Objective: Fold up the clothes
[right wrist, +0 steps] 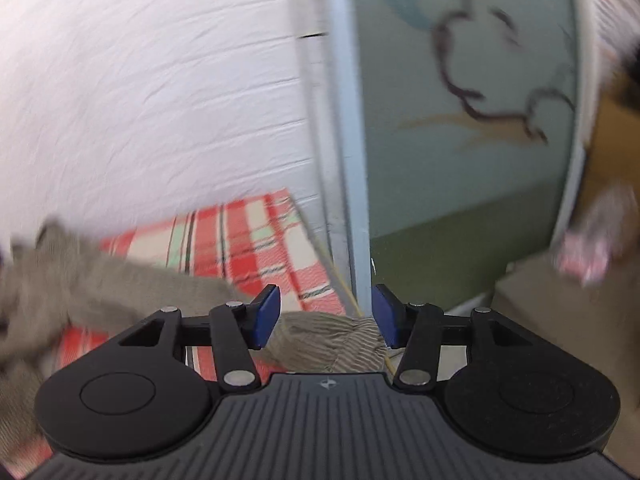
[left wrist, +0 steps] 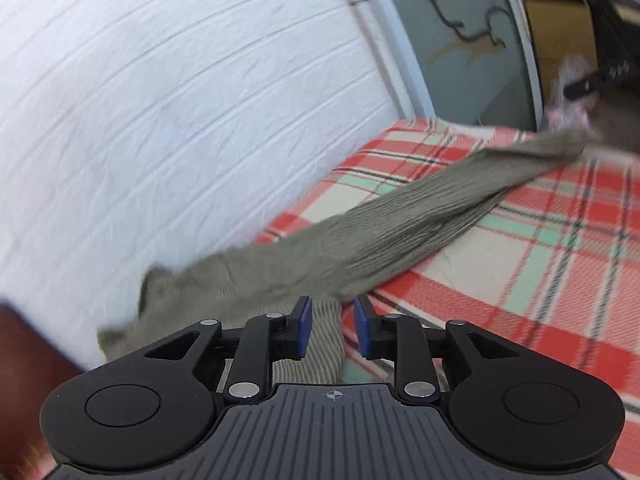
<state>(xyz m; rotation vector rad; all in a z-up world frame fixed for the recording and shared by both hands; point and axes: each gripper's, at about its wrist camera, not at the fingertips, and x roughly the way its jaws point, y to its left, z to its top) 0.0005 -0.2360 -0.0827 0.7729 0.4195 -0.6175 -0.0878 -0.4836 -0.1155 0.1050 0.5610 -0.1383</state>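
Nearest, the left claw (left wrist: 333,322) stands with its blue pads parted; ribbed olive-grey cloth (left wrist: 400,224) lies between them, but the pads do not press it. The right claw (right wrist: 326,318) gapes wider over a bunched striped end of the same garment (right wrist: 320,340), also unclamped. The knit stretches in a twisted rope across a red, cream and mint plaid blanket (left wrist: 540,240). Beyond rise a white ridged wall (left wrist: 180,100) and a frosted glass panel (right wrist: 460,140) with a dark drawn outline. Motion blur smears the far edges; a pinkish thing (right wrist: 588,252) cannot be made out.
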